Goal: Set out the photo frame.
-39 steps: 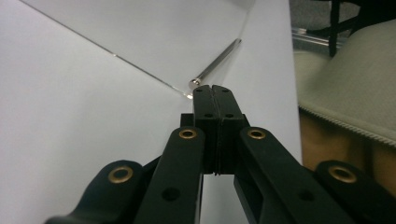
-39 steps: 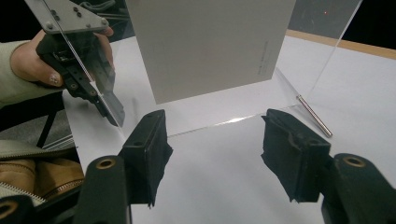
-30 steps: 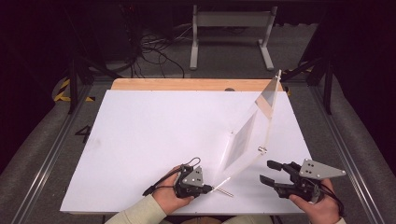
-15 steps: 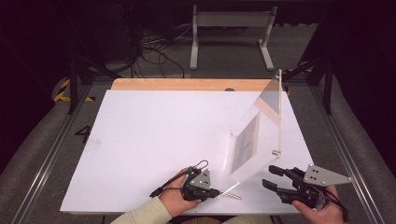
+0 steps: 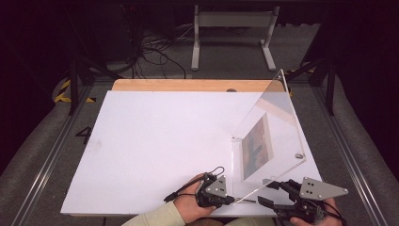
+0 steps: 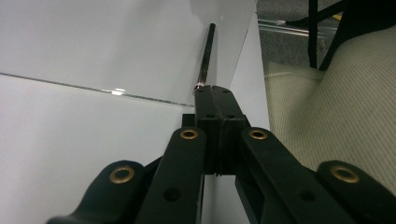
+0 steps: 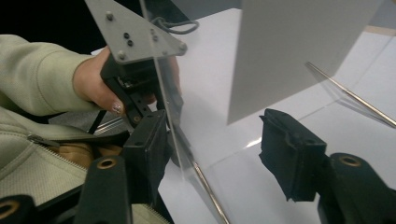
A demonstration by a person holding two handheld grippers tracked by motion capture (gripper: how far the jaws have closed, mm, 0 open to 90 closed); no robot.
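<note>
In the high view, a clear acrylic frame (image 5: pixel 270 136) with a picture sheet (image 5: pixel 256 148) inside is leaning tilted over the white worktop (image 5: pixel 155 141), its near lower corner hanging just in front of the person; it is probably being propped this way so that both sets of tongs can get at the bottom edge. The left tongs (image 5: pixel 231 200) are sitting low at the worktop's near edge, pinching a thin dark rod (image 5: pixel 244 200) that is pointing towards the frame's corner, while the right tongs (image 5: pixel 266 190) are waiting just right of it, parted. In the left gripper view, the left tongs (image 6: pixel 214 88) are pressing fully together on the rod (image 6: pixel 207 56), which is jutting straight ahead along the frame's clear edge (image 6: pixel 93 87), a firm hold suited to steering so slim a pin. In the right gripper view, the right tongs (image 7: pixel 219 140) have just been opening and are standing wide, with the clear panel's edge (image 7: pixel 163 93) passing between them untouched, seemingly ready to steady the frame; beyond it the person's left hand (image 7: pixel 100 86) is gripping its own tool.
</note>
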